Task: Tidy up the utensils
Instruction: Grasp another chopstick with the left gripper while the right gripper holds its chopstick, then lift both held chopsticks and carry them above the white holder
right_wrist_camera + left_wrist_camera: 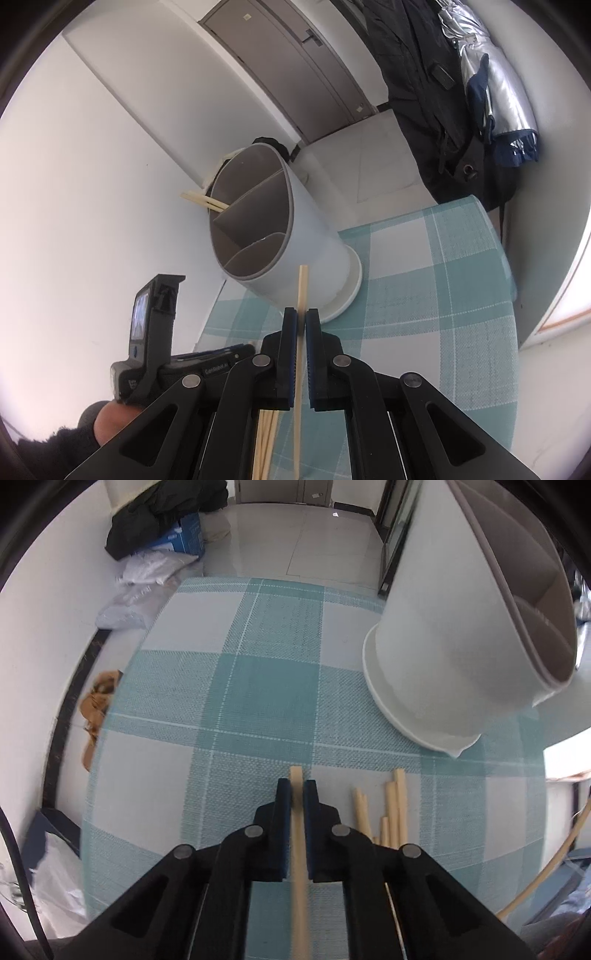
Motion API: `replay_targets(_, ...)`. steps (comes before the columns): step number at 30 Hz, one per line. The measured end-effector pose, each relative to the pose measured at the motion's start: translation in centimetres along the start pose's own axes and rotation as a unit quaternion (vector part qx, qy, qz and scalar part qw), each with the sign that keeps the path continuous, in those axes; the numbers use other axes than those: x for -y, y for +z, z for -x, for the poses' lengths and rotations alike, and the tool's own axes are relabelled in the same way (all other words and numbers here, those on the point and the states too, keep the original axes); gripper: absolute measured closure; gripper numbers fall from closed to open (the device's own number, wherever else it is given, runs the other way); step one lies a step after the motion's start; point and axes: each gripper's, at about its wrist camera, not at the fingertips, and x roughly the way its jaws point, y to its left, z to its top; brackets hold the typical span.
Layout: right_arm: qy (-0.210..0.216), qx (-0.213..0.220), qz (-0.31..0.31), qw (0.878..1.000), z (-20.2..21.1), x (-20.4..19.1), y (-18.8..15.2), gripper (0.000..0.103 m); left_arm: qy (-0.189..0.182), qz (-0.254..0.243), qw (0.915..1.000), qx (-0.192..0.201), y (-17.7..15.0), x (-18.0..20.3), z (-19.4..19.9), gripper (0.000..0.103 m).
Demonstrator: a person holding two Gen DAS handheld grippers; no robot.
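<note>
**A:** Left wrist view first. What's the left gripper point(297, 788) doing?

**B:** Jaws pinched in on a single chopstick point(296, 775). The stick runs straight up the middle between the pads, its tip poking out just past the fingertips. The gripper points steeply down at the checked tablecloth point(258, 686).

**A:** Other chopsticks?

**B:** A loose bunch of chopsticks point(393, 808) lies on the cloth just to the right of the jaws, partly hidden behind the right finger. The holder point(443, 627) is upper right: white, round, standing on a wider white base. It looks tilted, but that may be the lens. Grey dividers are visible inside its rim.

**A:** Anything off the table?

**B:** Floor clutter along the left: black clothing on a blue box point(181, 539), white bags below it.

**A:** Right wrist view?

**B:** The right gripper point(301, 321) is also clamped on one chopstick point(302, 284); the stick sticks well out beyond the fingertips, toward the holder point(280, 229).

**A:** Holder contents?

**B:** Three compartments. Two chopsticks point(203, 201) are in the far-left one, ends out over the rim. The other two look empty.

**A:** Left gripper visible from here?

**B:** Only its body and camera, at lower left point(155, 332), with the hand point(110, 421) under it. More loose sticks show beneath the right jaws. Dark coats point(424, 92) hang upper right.
</note>
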Motion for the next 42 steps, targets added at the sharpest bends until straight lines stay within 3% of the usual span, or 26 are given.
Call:
replay_targets(5,-0.005,0.010,0.027,1.000,0.6,-1.2,-0.3,0.099,-0.026,0.024,0.9987,0.038,-0.1,-0.8,1.5,0.101)
replay_targets(8,-0.010,0.018,0.054,0.998,1.0,-2.5,-0.6,0.099,-0.048,0.034,0.9949,0.082,-0.5,-1.0,3.9,0.101)
replay_targets(12,-0.023,0.030,0.098,0.994,1.5,-4.6,-1.3,0.099,-0.075,0.025,0.9853,0.151,-1.6,-0.7,7.5,0.101)
replay_targets(17,-0.038,0.045,0.141,0.988,2.0,-6.8,-2.6,0.099,-0.094,-0.009,0.9735,0.208,-2.6,0.4,10.2,0.101)
replay_targets(24,-0.052,0.071,0.175,0.981,3.1,-8.9,-4.2,0.099,-0.100,-0.050,0.9683,0.223,-3.5,0.6,11.8,0.101)
replay_targets(32,-0.056,0.086,0.170,0.980,4.0,-9.6,-5.1,0.099,-0.094,-0.075,0.9764,0.180,-3.9,0.6,12.0,0.101)
replay_targets(42,-0.050,0.096,0.172,0.979,4.7,-10.2,-5.5,0.099,-0.105,-0.089,0.9755,0.171,-4.2,0.9,13.4,0.101)
